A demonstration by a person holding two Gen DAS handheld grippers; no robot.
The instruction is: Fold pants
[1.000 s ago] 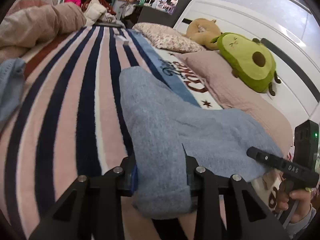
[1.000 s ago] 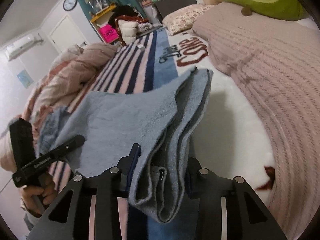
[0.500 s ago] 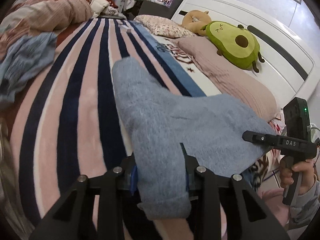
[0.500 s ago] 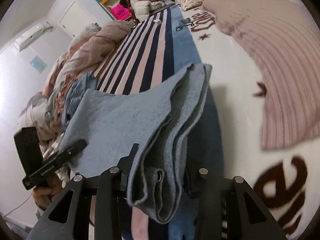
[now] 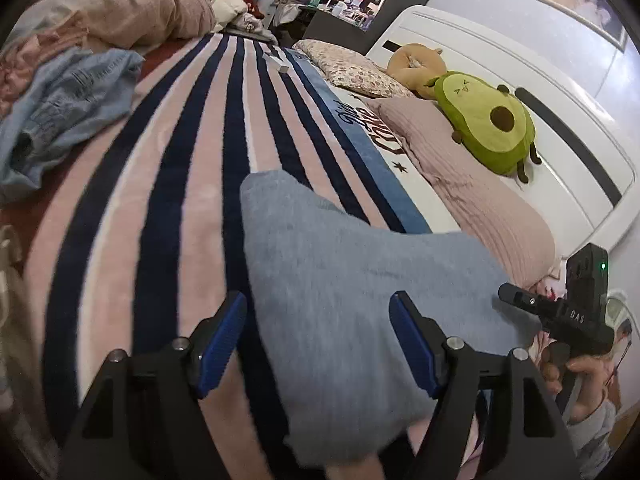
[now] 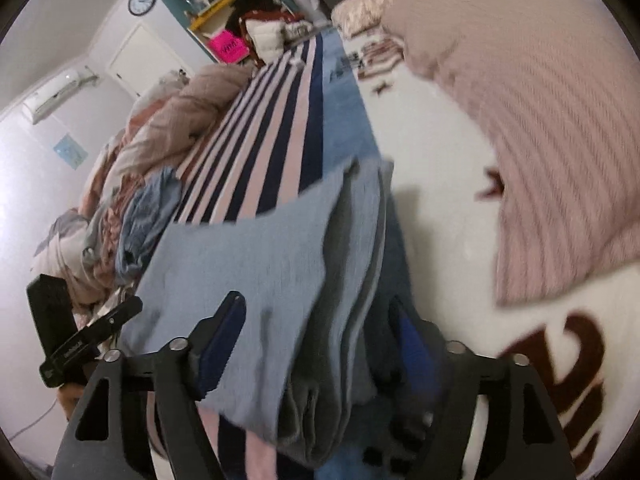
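Observation:
The grey-blue pants (image 5: pixel 340 280) lie folded on the striped blanket (image 5: pixel 180 184), their layered edge (image 6: pixel 344 280) showing in the right wrist view. My left gripper (image 5: pixel 318 342) has its jaws opening. The cloth runs between the blue pads (image 5: pixel 222 344), which stand clear of it. My right gripper (image 6: pixel 318 344) is opening as well, with the stacked folds between its pads and a gap on the left side. That view is blurred. Each gripper shows in the other's view, held in a hand: the right (image 5: pixel 560 316) and the left (image 6: pixel 76 340).
A crumpled denim garment (image 5: pixel 68 108) lies at the left on the bed, beside a bunched duvet (image 5: pixel 132 8). A pink knit pillow (image 5: pixel 460 176), an avocado plush (image 5: pixel 488 128) and a white headboard (image 5: pixel 520 80) line the right side.
Both grippers were shut on the pants' near edge; their jaws now stand wide and the cloth has slipped free. Both views have shifted along the bed.

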